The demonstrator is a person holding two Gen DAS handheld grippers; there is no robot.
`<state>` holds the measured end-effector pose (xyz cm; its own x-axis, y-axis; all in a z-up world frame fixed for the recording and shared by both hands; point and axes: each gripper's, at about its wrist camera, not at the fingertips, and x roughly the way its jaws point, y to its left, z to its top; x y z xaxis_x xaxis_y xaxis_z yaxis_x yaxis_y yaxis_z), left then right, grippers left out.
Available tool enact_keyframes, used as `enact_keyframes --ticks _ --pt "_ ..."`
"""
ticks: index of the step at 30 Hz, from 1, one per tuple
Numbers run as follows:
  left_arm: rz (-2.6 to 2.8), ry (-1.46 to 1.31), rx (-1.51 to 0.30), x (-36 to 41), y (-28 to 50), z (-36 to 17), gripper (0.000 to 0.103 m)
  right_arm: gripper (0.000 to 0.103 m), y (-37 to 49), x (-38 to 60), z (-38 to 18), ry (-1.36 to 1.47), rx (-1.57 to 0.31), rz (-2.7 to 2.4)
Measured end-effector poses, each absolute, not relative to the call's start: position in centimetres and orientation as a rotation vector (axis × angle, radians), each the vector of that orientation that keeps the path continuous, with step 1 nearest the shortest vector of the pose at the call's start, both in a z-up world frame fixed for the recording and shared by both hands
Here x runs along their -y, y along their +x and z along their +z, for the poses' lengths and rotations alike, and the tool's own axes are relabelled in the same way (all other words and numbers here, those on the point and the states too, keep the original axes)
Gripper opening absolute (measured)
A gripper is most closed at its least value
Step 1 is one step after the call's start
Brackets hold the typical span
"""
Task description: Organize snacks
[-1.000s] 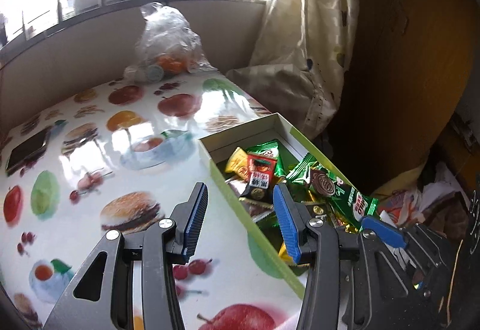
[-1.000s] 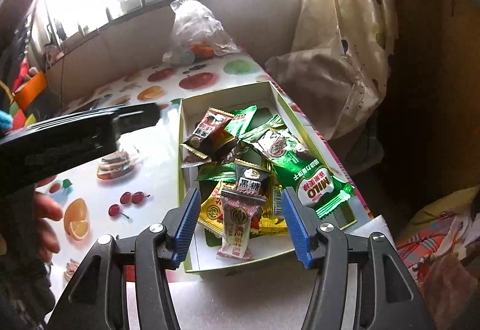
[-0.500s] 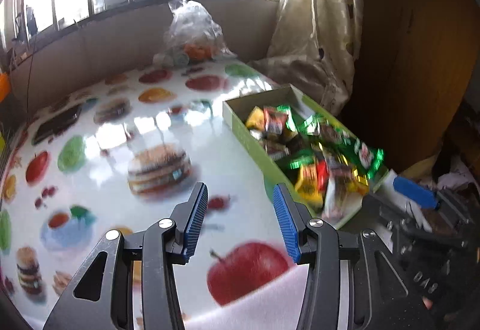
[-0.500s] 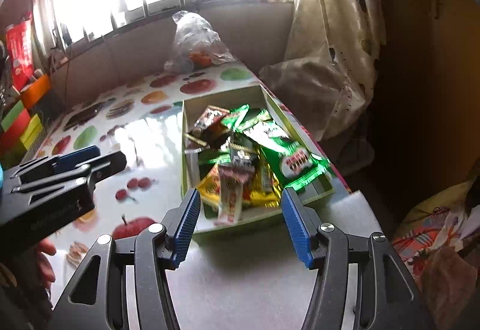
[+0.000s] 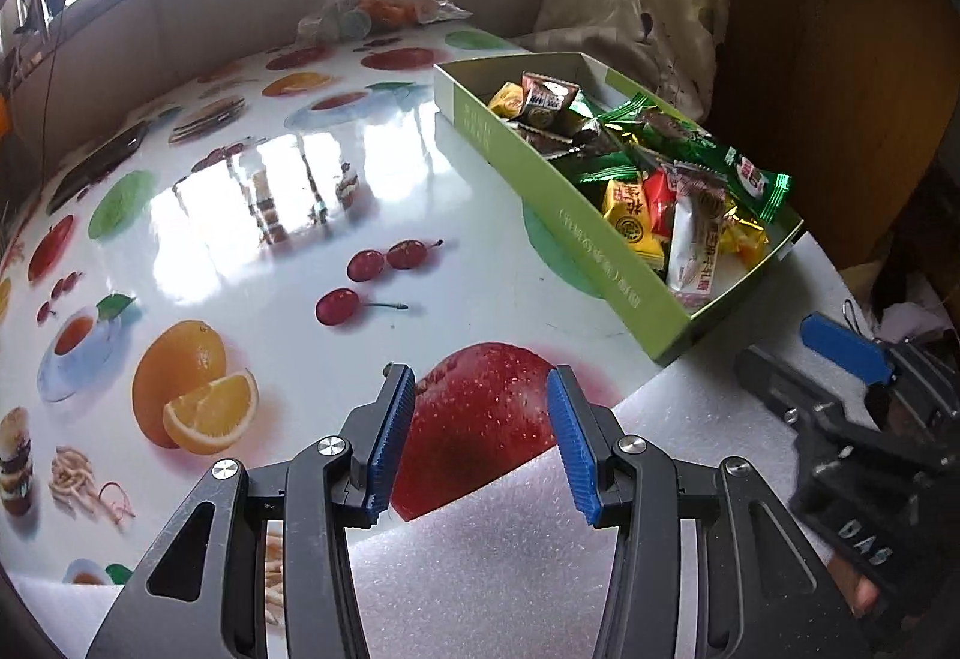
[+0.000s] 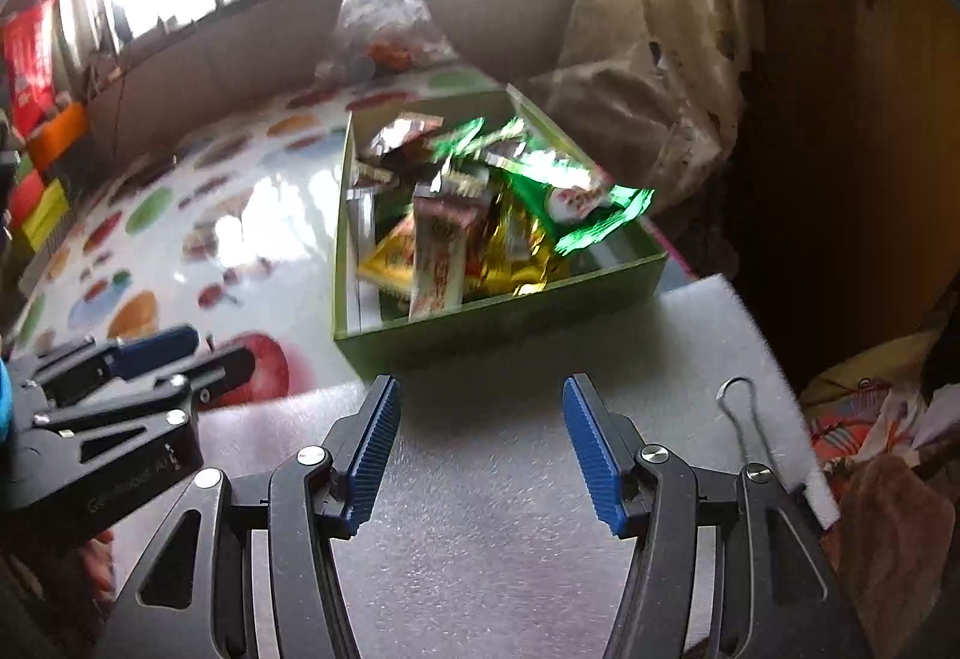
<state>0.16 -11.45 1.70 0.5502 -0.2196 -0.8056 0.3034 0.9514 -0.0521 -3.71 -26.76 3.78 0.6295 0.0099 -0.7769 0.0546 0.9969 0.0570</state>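
Snacks (image 5: 654,203) are lying heaped in the green box (image 5: 600,251), which is sitting at the right edge of the counter (image 5: 288,263), its near end touching the white foam sheet (image 6: 510,479). Nothing is being held: the left gripper (image 5: 480,437) is hanging over the printed apple with its fingers spread wide and empty, and the right gripper (image 6: 477,443) is hovering over the foam, likewise parted and empty. Judging from this, the gathering step is being finished or a fresh pick is being prepared; a reach into the box would be called for next.
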Motion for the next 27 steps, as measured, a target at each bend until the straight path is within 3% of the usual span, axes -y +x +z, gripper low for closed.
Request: enact_keyframes --ticks 27 --pt "-0.283 0.131 -0.940 12.2 0.2 0.7 0.047 0.061 -2.7 26.0 2.2 0.057 -0.895 -0.048"
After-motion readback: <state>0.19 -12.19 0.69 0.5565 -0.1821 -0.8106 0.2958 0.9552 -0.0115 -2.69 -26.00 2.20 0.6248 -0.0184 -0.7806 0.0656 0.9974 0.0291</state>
